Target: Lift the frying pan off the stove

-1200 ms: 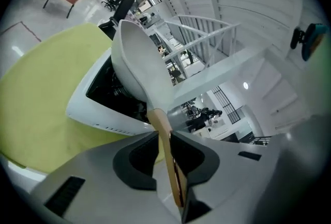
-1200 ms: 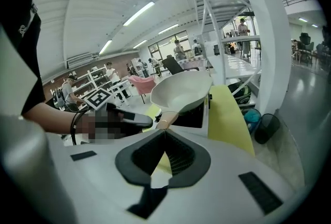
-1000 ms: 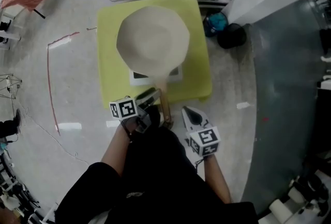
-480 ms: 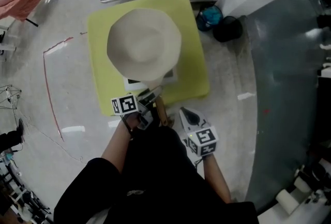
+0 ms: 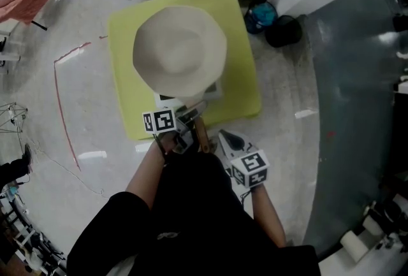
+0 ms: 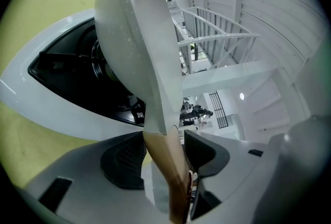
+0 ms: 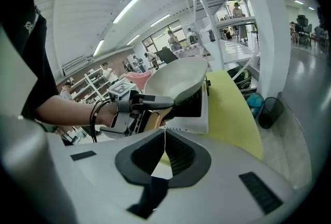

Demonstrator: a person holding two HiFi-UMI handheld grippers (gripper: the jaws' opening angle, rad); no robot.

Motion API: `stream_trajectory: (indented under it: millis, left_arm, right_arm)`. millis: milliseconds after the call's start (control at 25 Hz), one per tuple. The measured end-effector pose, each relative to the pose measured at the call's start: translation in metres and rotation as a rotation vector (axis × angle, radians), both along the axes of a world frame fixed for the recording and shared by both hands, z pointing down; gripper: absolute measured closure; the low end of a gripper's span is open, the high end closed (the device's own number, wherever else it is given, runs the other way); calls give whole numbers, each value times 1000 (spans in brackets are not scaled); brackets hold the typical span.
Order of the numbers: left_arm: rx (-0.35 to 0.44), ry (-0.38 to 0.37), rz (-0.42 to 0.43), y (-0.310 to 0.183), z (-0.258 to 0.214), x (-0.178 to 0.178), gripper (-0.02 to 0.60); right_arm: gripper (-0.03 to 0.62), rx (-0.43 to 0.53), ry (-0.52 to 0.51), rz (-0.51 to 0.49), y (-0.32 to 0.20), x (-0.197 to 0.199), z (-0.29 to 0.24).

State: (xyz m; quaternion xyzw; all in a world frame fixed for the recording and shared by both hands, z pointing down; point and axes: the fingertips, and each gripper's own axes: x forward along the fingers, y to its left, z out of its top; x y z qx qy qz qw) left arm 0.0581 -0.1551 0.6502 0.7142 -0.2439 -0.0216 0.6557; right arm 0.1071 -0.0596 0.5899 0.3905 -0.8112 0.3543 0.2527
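From the head view, you are holding the left gripper [image 5: 189, 123] and right gripper [image 5: 224, 136], each bearing a black-and-white marker cube [image 5: 159, 120], before the cream frying pan [image 5: 180, 51] over the stove [image 5: 215, 90] on the yellow table [image 5: 241, 77]. The left gripper view is showing jaws that have just been opening, standing wide around the wooden handle [image 6: 168, 166]. The right gripper view is showing its jaws pressed together, empty.

The frying pan [image 5: 180, 51] carries a cream, faintly speckled matt coating, and its handle [image 6: 168, 166] is smooth, tan and wood-like. The stove [image 6: 51, 112] has a glossy white plastic casing round a shiny black top, set on a table [image 5: 127, 96] with a matt yellow-green surface; the floor [image 5: 38, 64] is polished, with bright reflections. The left gripper [image 6: 164, 135] has a matt grey plastic shell, with dark, finely ribbed pads [image 6: 121, 163].
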Motion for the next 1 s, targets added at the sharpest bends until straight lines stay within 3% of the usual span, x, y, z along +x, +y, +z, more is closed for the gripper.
stream_trajectory:
  millis: [160, 560, 600, 640, 680, 1000]
  left_arm:
    - [-18, 1, -33, -5, -1, -7, 327]
    - [-42, 32, -15, -4, 1, -7, 348]
    - [-41, 33, -16, -3, 0, -7, 348]
    - [-40, 34, -17, -3, 0, -7, 348]
    - [-38, 35, -17, -2, -1, -7, 348]
    - [-36, 40, -6, -3, -1, -7, 350]
  right_arm:
    - [577, -11, -9, -26, 6, -6, 2]
    - [569, -88, -55, -65, 19, -25, 15]
    - [511, -113, -67, -67, 22, -27, 18]
    - [409, -140, -85, -71, 25, -29, 20]
    - [387, -164, -104, -75, 27, -32, 22]
    - [387, -231, -153, -91, 27, -43, 34]
